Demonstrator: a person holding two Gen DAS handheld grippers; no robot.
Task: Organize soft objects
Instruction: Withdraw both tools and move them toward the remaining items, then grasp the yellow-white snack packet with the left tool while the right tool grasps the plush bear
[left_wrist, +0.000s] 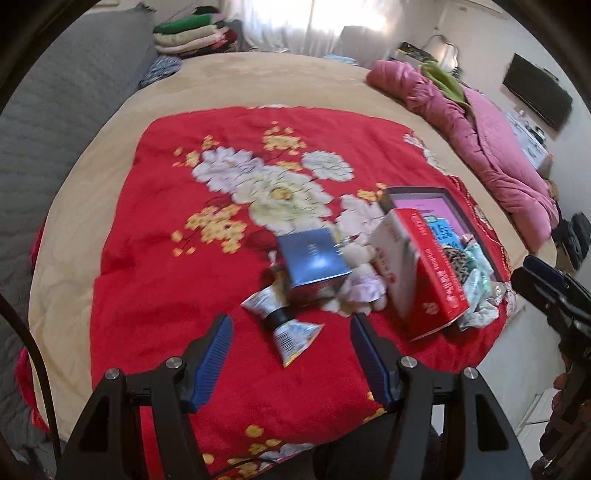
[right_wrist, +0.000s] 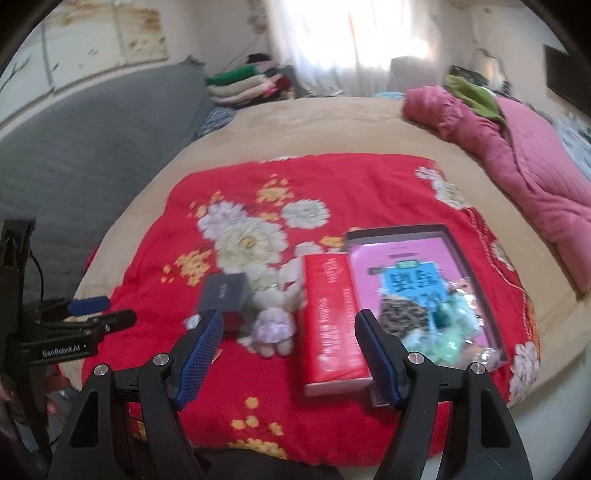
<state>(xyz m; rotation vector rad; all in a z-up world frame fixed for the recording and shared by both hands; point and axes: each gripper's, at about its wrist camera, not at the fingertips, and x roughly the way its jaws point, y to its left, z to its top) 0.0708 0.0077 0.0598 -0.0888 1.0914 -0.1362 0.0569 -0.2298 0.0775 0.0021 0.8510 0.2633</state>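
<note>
Blue ribbed pads stand apart on both grippers, with nothing between them: the left gripper (left_wrist: 291, 336) hangs open above a crumpled foil packet (left_wrist: 282, 326), and the right gripper (right_wrist: 290, 338) hangs open over the gap between a small plush toy (right_wrist: 271, 326) and a red carton (right_wrist: 332, 325).

Just past the left fingers, the foil packet lies slantwise on the red flowered blanket (left_wrist: 166, 295), its long axis running from upper left to lower right, pinched at the middle by a dark band. Beyond it sit a blue box (left_wrist: 314, 264) and the plush toy, which is touching that box (the toy's head is blurred).

From the right fingers the toy lies slightly left and just ahead; the red carton stands on its long side to the right, running away from the camera. Beside the carton, an open tray with a pink floor (right_wrist: 484, 266) already holds pale green soft bits and a leopard-print piece.

Judged from this, the plush toy looks like the next soft thing to go in, and the right gripper is nearer to it and to the tray. The carton stands between toy and tray.
</note>
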